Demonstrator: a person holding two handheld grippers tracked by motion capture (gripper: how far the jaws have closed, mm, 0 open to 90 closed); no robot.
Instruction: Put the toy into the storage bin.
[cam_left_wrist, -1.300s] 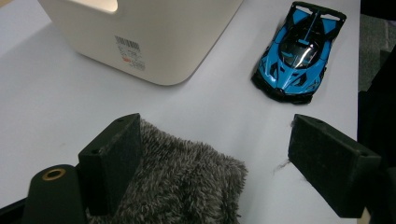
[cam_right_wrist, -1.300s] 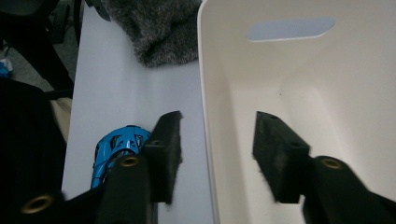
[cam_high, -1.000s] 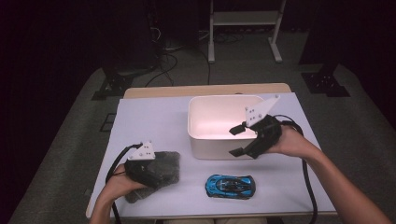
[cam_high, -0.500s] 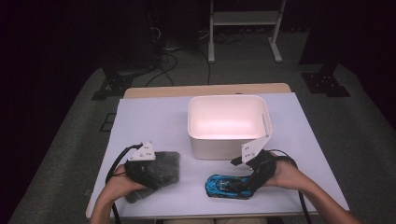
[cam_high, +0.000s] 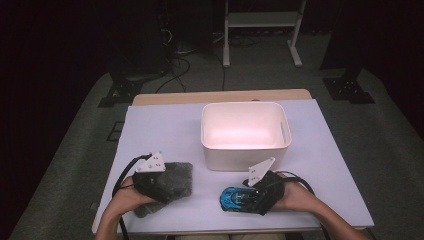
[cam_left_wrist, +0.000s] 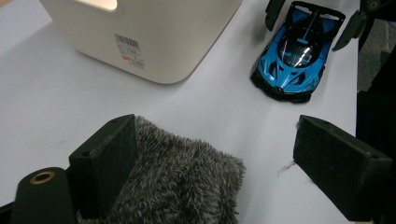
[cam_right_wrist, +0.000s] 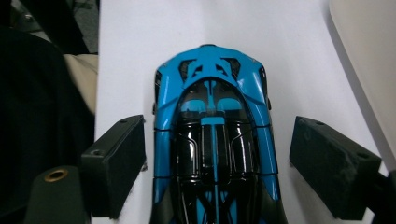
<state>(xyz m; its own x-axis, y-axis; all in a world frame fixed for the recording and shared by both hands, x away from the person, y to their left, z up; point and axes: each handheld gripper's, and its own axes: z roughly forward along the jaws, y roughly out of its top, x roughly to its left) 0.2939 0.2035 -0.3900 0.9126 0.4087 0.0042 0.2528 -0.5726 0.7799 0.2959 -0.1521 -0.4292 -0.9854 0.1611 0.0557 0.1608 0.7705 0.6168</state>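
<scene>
A blue and black toy car (cam_high: 234, 199) stands on the white table near the front edge, right of centre. My right gripper (cam_high: 244, 198) is open and straddles it. In the right gripper view the car (cam_right_wrist: 212, 140) lies lengthwise between the jaws, the left pad close to its side and the right pad a little apart. My left gripper (cam_high: 167, 182) is open at the front left, low over a grey fuzzy cloth (cam_high: 180, 176). In the left gripper view the cloth (cam_left_wrist: 182, 182) lies under the left jaw, and the car (cam_left_wrist: 292, 51) is farther off.
A white plastic bin (cam_high: 245, 150) stands in the middle of the table (cam_high: 165, 130), just behind the car; its wall (cam_left_wrist: 149, 32) carries a barcode label. Beyond the table's far edge is a dark floor with cables and a metal stand (cam_high: 260, 30).
My right gripper has come down from the bin's right rim to the front of the table and now straddles the blue car. The left gripper and cloth have not moved.
</scene>
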